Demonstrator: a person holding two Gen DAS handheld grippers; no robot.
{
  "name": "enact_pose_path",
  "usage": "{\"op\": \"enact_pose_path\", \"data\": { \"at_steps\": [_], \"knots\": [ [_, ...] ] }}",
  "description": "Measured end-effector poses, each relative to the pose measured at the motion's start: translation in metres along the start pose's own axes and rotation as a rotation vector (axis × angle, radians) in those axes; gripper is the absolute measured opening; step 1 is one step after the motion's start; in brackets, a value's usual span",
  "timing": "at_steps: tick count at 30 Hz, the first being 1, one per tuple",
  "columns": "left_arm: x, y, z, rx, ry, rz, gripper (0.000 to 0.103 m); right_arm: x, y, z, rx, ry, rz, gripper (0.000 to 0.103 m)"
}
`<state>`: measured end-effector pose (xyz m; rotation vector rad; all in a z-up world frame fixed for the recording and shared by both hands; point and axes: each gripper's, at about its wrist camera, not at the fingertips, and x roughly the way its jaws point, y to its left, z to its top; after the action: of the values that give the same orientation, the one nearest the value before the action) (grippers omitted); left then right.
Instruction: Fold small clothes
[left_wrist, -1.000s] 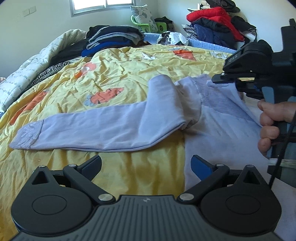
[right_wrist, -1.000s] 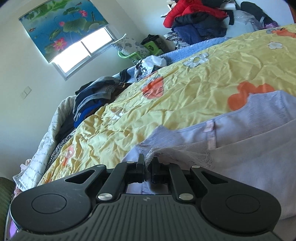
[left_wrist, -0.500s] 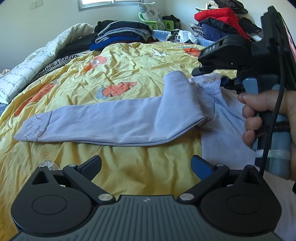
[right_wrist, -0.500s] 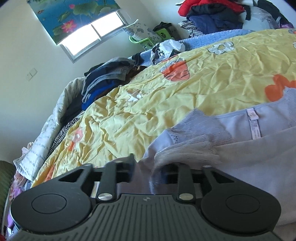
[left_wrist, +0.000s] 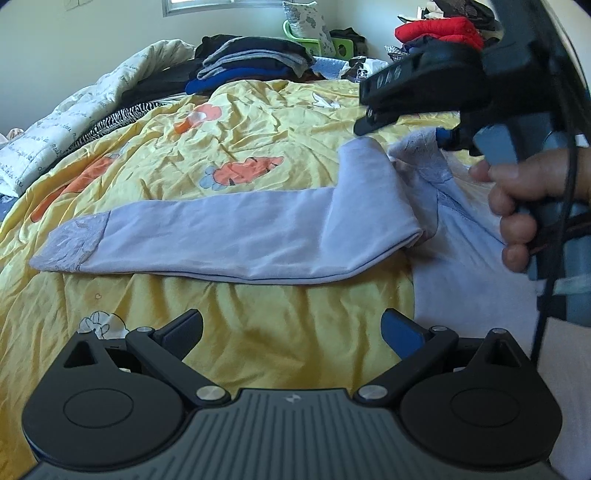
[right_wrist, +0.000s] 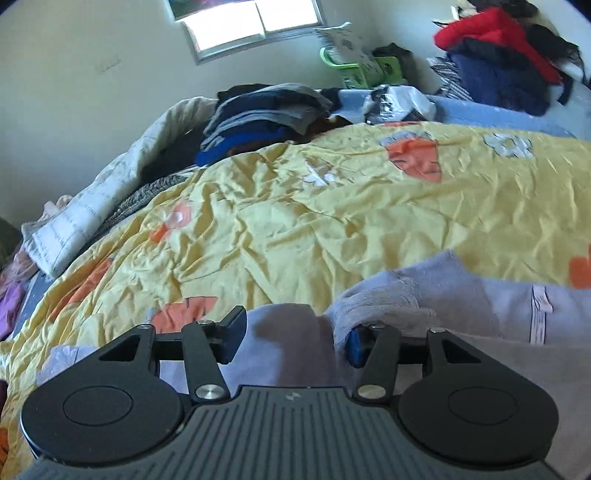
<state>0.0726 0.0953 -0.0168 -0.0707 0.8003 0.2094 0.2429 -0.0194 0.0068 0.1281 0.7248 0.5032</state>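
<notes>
Lavender long-sleeved cotton top (left_wrist: 258, 236) with lace-trimmed cuffs and collar lies on the crumpled yellow bedcover printed with orange carrots (left_wrist: 221, 122). From the left wrist view, one sleeve is stretched flat out to the left, its lace cuff (left_wrist: 72, 245) at the far end, while the shoulder is doubled over in a soft roll and the body spreads away to the right. The left gripper (left_wrist: 291, 330) hovers over bare bedcover just short of the sleeve, its fingers spread wide with nothing between them. At the right edge a hand (left_wrist: 524, 206) holds the right gripper (left_wrist: 406, 122) above the lace collar.

From the right wrist view, the right gripper (right_wrist: 293, 334) has just been opening: its jaws stand about half apart, with the folded shoulder cloth lying between them and no pad pinching it. The lace collar (right_wrist: 384, 299) bunches against the blue right pad, and a white care label (right_wrist: 539, 314) shows further right.

I judge the shoulder fold as just set down and released. The next move seems to call for taking the outstretched sleeve, probably near its cuff with the left gripper, and laying it across the body without dragging the fold open.
</notes>
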Motion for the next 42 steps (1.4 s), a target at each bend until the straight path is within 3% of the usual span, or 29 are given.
{"op": "enact_pose_path", "data": {
  "at_steps": [3,7,11,15,18,22,26,29,34,38,42],
  "knots": [
    [0.001,0.001,0.000,-0.005,0.005,0.001,0.103,-0.007,-0.002,0.006,0.046,-0.018,0.038,0.060],
    [-0.001,0.002,-0.001,-0.001,0.001,0.003,0.103,-0.009,0.000,0.012,0.020,-0.013,0.021,0.060],
    [0.000,0.007,0.000,-0.020,0.007,0.010,0.103,-0.012,-0.016,0.016,0.177,0.003,0.184,0.060],
    [-0.002,0.016,0.000,-0.041,-0.002,0.023,0.103,-0.016,-0.013,0.015,0.151,-0.010,0.143,0.060],
    [0.000,0.025,0.000,-0.071,0.004,0.039,0.103,-0.019,-0.020,0.010,0.208,-0.022,0.183,0.062],
    [0.001,0.039,-0.001,-0.117,0.015,0.038,0.103,-0.002,-0.016,0.003,0.182,0.070,0.182,0.063],
    [-0.005,0.063,-0.005,-0.160,0.000,0.074,0.103,-0.026,-0.004,0.000,0.136,-0.051,0.110,0.063],
    [-0.006,0.089,-0.006,-0.241,-0.005,0.066,0.103,-0.051,0.019,-0.004,-0.022,-0.132,0.049,0.063],
    [-0.002,0.147,-0.007,-0.477,0.005,-0.026,0.103,-0.068,0.074,-0.036,-0.388,-0.171,0.001,0.061],
    [0.010,0.194,-0.013,-0.736,0.005,-0.240,0.103,-0.061,0.104,-0.068,-0.566,-0.156,-0.002,0.061],
    [0.027,0.217,-0.018,-0.902,-0.018,-0.424,0.103,-0.051,0.137,-0.099,-0.700,-0.127,0.000,0.057]
  ]
}}
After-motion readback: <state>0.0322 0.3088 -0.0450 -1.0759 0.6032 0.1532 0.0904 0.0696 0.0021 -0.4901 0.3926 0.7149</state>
